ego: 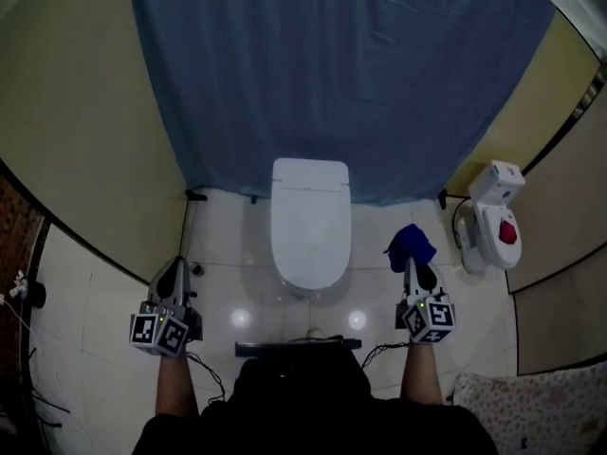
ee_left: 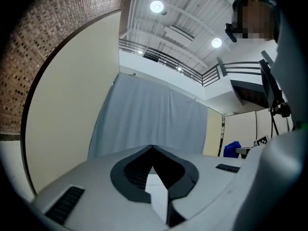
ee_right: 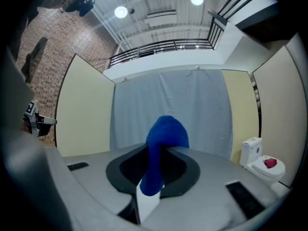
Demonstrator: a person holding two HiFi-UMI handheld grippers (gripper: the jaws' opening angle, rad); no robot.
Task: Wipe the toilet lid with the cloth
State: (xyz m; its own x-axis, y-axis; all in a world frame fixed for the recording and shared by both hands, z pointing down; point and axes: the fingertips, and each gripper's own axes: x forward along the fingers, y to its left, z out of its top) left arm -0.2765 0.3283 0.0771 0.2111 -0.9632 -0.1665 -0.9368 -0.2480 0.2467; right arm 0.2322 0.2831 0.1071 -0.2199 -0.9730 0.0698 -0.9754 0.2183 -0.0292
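A white toilet (ego: 310,226) with its lid (ego: 310,238) down stands in the middle of the head view, against a blue curtain (ego: 341,74). To the toilet's right my right gripper (ego: 414,265) is held level, shut on a blue cloth (ego: 410,245) that bunches out past the jaw tips (ee_right: 163,143). To the toilet's left my left gripper (ego: 174,271) has its jaws closed together with nothing between them (ee_left: 153,150). Both grippers are off the lid, over the floor.
A second, smaller white toilet (ego: 495,218) with a red item on its lid (ego: 508,231) stands at the right wall. Cream partition walls (ego: 90,131) flank the curtain. Cables (ego: 24,292) lie at far left. A patterned cushion (ego: 531,406) is at bottom right.
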